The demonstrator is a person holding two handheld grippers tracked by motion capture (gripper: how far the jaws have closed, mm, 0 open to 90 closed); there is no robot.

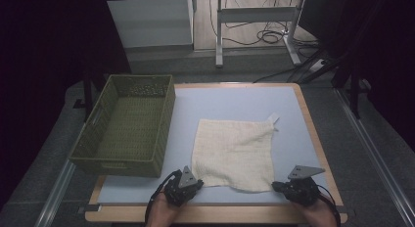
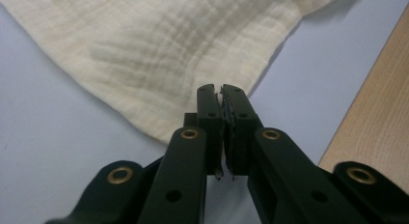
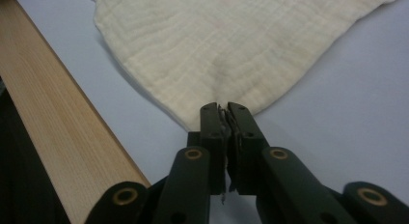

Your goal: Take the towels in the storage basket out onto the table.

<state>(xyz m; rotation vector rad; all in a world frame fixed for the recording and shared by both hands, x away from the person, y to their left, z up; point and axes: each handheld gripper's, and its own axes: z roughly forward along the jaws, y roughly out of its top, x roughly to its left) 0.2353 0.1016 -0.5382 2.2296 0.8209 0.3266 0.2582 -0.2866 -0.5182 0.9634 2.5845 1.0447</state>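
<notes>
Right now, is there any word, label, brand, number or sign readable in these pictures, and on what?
None readable.
The cloth has a small white tag at its far right corner: too small to tell whether it bears print.
The basket, the table and both grippers show no lettering.

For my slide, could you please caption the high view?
Both grippers pinch the cloth's near corners beside a green basket.

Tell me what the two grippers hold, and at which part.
Both pinch the cream cloth: left gripper its near-left corner, right gripper its near-right corner.
</notes>
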